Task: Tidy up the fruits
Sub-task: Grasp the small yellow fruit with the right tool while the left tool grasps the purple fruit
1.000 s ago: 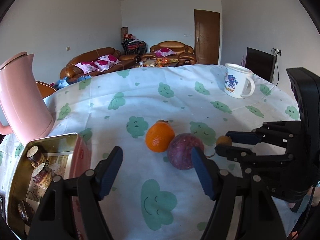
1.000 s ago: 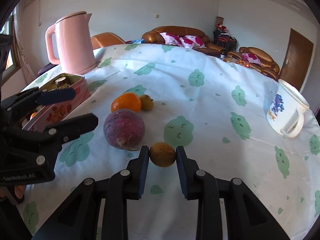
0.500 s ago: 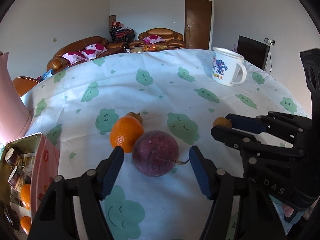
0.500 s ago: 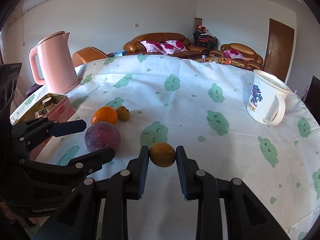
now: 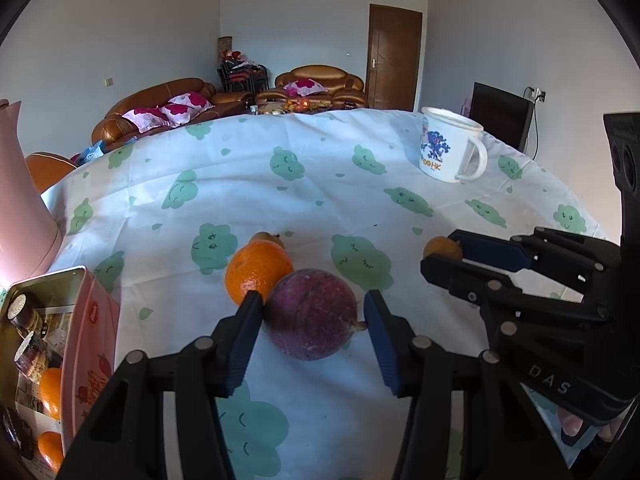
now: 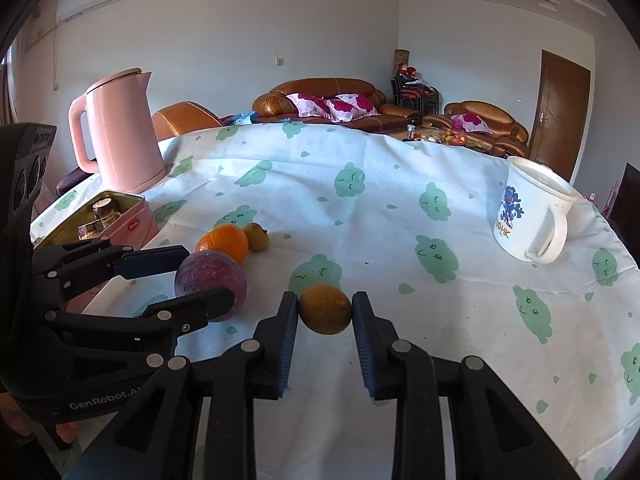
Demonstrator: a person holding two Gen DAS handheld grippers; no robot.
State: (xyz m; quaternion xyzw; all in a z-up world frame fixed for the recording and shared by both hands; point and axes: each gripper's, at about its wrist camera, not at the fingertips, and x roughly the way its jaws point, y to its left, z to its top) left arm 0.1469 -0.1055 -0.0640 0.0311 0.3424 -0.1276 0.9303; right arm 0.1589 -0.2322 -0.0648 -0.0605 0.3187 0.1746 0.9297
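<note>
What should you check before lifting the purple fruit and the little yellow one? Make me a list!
1. Right gripper shut on the small yellow fruit: ok, both pads press its sides.
2. Left gripper around the purple fruit: ok, though its jaws have just been closing and a gap remains on one side.
3. Left grip firm enough to lift: not ok yet.
4. Orange clear of the purple fruit: not ok, they touch, so it may roll.
5. Tin box open to receive fruit: ok.
6. Room left inside the tin: cannot tell.
</note>
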